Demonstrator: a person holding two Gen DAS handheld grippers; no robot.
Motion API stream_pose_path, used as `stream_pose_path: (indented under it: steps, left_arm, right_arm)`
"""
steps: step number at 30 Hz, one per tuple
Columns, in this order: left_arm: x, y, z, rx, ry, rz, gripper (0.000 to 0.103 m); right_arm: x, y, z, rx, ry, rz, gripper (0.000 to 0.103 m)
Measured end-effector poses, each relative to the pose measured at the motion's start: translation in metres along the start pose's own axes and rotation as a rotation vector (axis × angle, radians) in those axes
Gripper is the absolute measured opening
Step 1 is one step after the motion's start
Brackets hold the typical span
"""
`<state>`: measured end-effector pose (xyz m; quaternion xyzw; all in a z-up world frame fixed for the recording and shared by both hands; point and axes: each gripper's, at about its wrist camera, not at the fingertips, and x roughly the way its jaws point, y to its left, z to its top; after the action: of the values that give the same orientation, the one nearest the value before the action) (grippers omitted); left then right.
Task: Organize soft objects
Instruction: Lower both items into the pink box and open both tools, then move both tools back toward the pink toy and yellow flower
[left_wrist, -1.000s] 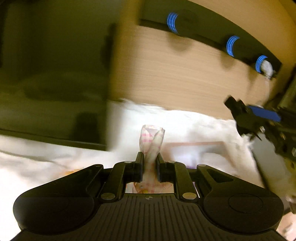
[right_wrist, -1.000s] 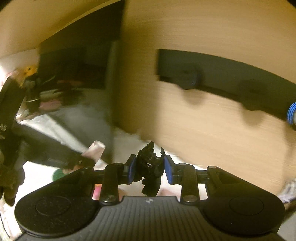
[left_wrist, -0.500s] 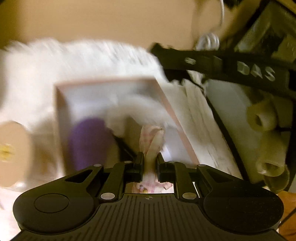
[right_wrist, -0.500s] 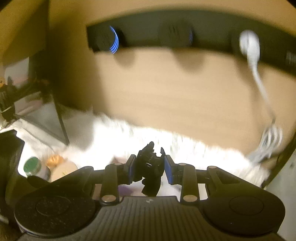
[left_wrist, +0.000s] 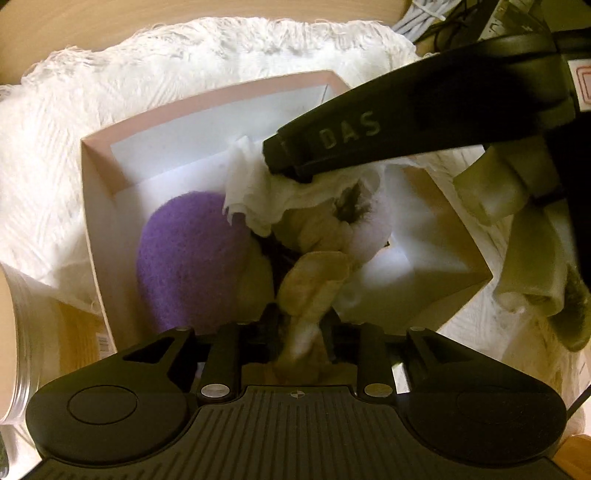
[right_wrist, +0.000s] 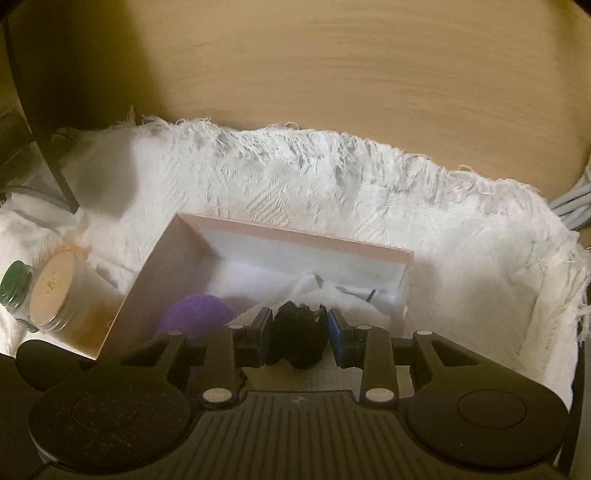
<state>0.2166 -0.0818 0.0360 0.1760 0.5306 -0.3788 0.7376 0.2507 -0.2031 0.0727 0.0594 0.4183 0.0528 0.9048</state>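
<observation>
A pink box (left_wrist: 94, 206) with a white inside sits on a white fringed cloth (left_wrist: 48, 122). It holds a purple felt ball (left_wrist: 184, 254), white tissue (left_wrist: 255, 192) and other soft bits. My left gripper (left_wrist: 301, 314) is shut on a pink checked cloth piece (left_wrist: 314, 288), low over the box's near edge. The right gripper's body (left_wrist: 406, 114) reaches over the box from the right. In the right wrist view my right gripper (right_wrist: 299, 336) is shut on a black soft object (right_wrist: 299, 339), over the box (right_wrist: 295, 236) beside the purple ball (right_wrist: 195, 314).
A round jar with a tan lid (right_wrist: 55, 291) and a green-lidded jar (right_wrist: 14, 284) stand left of the box. A wooden wall (right_wrist: 332, 74) rises behind the cloth. Rolled pale items (left_wrist: 524, 236) lie right of the box. Grey cables (right_wrist: 572, 199) lie at far right.
Both grippers swung from facing the wooden wall down over the pink box. Each kept its hold on its soft item throughout.
</observation>
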Motion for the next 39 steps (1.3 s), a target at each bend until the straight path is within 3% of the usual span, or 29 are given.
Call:
stream_pose_path:
  steps: [1, 4, 7, 13, 18, 23, 34, 39]
  left_arm:
    - [0.001, 0.003, 0.001, -0.008, 0.001, -0.002, 0.043]
    - [0.002, 0.011, 0.001, -0.03, -0.005, -0.016, 0.046]
    - [-0.004, 0.008, -0.01, -0.042, -0.02, 0.004, 0.037]
    - [-0.01, 0.012, -0.018, -0.071, -0.053, -0.007, 0.037]
    - [-0.04, 0.024, -0.025, -0.125, -0.126, -0.022, 0.037]
    - [-0.078, 0.017, -0.031, -0.113, -0.203, 0.061, 0.037]
    - [-0.12, 0.003, -0.052, -0.08, -0.353, 0.04, 0.037]
    - [-0.137, 0.016, -0.066, -0.099, -0.388, 0.051, 0.037]
  right_arm:
    - [0.001, 0.002, 0.0, -0.007, 0.0, -0.003, 0.032]
    - [0.007, 0.006, 0.001, -0.029, 0.001, -0.018, 0.032]
    - [0.011, 0.004, 0.0, -0.023, 0.01, -0.021, 0.032]
    - [0.005, -0.004, -0.002, 0.027, 0.01, 0.006, 0.037]
    - [-0.02, -0.007, -0.001, 0.048, -0.043, -0.001, 0.04]
    - [-0.056, 0.0, -0.004, 0.032, -0.106, -0.049, 0.044]
    - [-0.11, 0.031, -0.015, -0.008, -0.189, -0.08, 0.046]
    - [-0.118, 0.055, -0.014, -0.018, -0.208, -0.075, 0.046]
